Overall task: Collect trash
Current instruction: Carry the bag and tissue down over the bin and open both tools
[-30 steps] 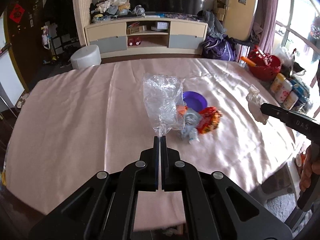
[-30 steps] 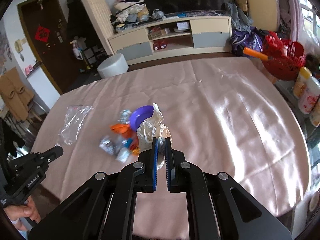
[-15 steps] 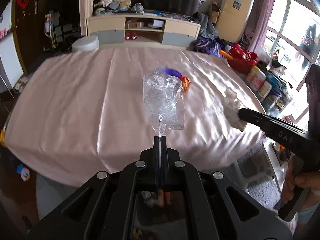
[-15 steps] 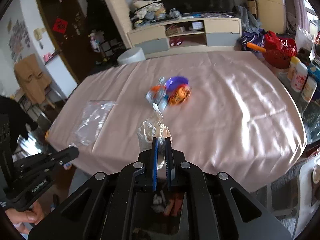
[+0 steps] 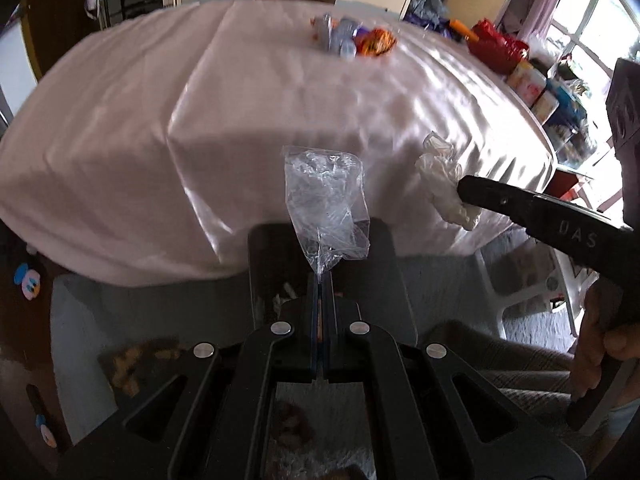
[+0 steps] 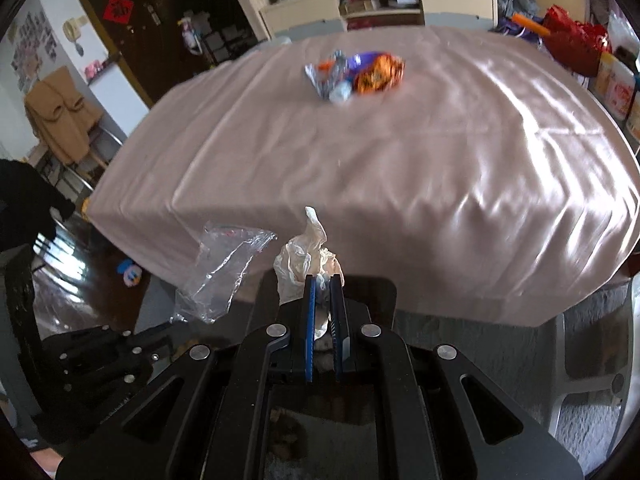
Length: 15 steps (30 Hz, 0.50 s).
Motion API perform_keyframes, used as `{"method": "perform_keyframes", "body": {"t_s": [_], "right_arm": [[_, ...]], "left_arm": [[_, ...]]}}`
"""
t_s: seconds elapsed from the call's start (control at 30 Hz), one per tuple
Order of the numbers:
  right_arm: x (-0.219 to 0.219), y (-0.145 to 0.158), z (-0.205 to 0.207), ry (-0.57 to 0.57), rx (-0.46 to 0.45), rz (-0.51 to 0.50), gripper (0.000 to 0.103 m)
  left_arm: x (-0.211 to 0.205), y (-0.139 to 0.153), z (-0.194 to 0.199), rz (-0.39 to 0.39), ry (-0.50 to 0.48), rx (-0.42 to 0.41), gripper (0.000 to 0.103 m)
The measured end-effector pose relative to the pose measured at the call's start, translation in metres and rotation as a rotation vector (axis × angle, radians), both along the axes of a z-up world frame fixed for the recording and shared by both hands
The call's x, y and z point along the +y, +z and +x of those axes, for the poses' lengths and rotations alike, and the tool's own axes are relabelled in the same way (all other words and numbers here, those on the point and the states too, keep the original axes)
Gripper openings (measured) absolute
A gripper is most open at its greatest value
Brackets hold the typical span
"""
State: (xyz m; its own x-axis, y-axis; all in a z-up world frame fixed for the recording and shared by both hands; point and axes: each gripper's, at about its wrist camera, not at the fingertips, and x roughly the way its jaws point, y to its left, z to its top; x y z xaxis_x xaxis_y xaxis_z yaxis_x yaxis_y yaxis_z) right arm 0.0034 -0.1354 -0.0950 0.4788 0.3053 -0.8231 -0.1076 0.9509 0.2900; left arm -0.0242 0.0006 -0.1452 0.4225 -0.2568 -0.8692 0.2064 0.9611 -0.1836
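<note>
- Our left gripper pinches the corner of a clear plastic bag, held off the near edge of the tabletop, above a dark bin.
- Our right gripper is clamped on a crumpled white tissue, also off the near edge.
- The left view alone shows our right hand on its handle.
- Leftover wrappers lie near the far edge.
- Only the right view shows a dark door.
</note>
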Motion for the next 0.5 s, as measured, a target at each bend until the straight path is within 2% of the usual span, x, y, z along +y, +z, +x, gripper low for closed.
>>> {"method": "perform_keyframes", "body": {"t_s": [0.23,0.5], "right_arm": [[0.008,-0.03,-0.003,-0.001,0.081,-0.015,0.009],[0.009,-0.036,0.001,-0.013,0.124,-0.011,0.012]], "left_arm": [[0.001,-0.013,0.003,0.008,-0.007,0.026,0.0],[0.0,-0.023,0.004,0.015,-0.005,0.057,0.002]]}}
